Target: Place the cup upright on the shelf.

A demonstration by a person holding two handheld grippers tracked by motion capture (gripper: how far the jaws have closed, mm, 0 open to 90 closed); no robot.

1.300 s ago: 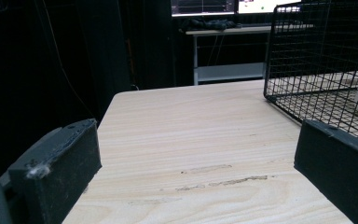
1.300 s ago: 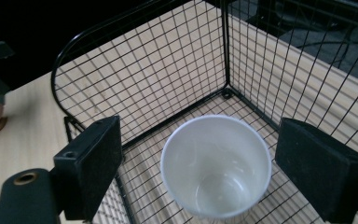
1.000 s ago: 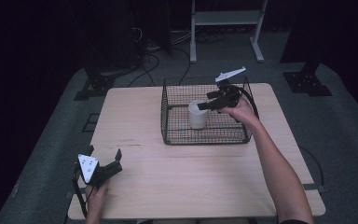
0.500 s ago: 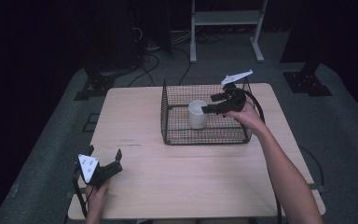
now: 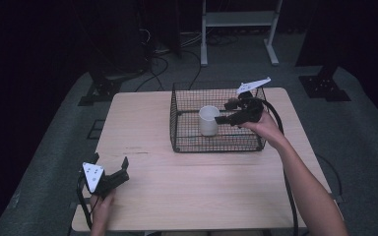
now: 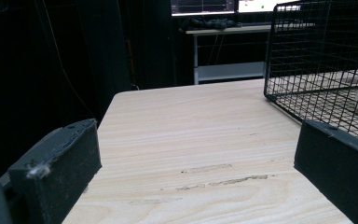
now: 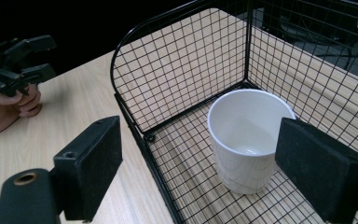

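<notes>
I see the white cup standing upright on the floor of the black wire basket, in its left half as the high view shows it, near the far wall. My right hand-held gripper hangs over the basket just beside the cup, jaws spread wide with nothing between them; in the right gripper view the cup sits just ahead of the jaws, clear of both pads. My left hand-held gripper rests at the near left corner of the table, well apart from the basket, jaws also wide apart and empty.
</notes>
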